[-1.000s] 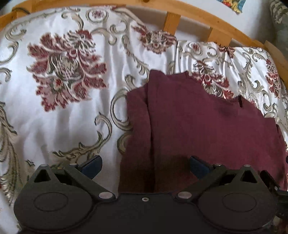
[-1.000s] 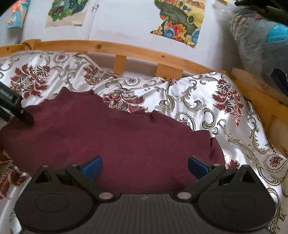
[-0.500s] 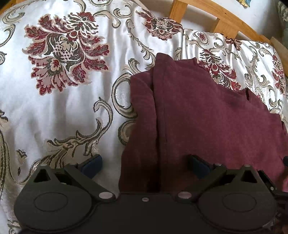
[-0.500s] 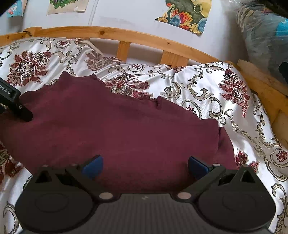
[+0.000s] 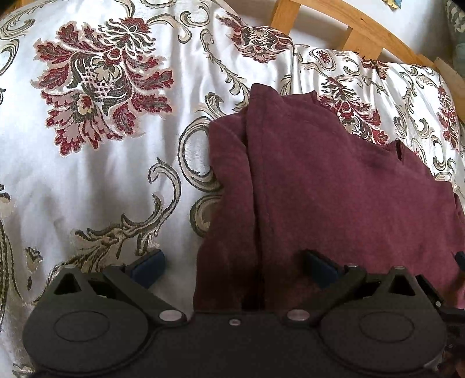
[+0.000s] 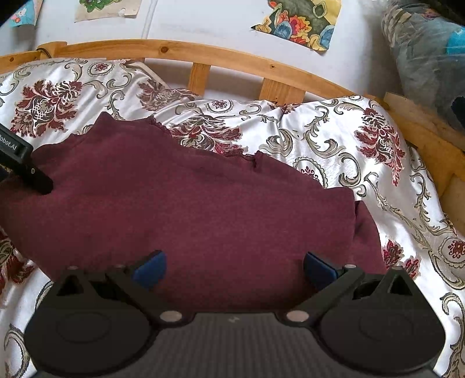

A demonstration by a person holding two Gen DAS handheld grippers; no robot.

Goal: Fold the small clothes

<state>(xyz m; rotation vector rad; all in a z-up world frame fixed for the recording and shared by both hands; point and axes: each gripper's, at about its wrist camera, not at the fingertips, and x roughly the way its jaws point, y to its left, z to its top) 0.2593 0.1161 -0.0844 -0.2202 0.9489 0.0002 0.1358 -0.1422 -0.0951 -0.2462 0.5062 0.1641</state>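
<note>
Left gripper (image 5: 234, 263), jaws spread, straddles near-left edge of maroon garment (image 5: 334, 197) running rightward across bed toward equally spread right gripper (image 6: 234, 264).

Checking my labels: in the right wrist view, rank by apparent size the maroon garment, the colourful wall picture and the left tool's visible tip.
1. maroon garment
2. colourful wall picture, though farther away
3. left tool, mostly out of frame

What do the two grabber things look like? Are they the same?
Nearly the same. Each is black plastic with two round discs, slanted link bars with silver pins, and two blue finger pads. The left gripper has a smooth black base; the right gripper has a ribbed grey one. Seen from the right wrist camera, the left gripper has white lettering ending "obot.AI".
</note>
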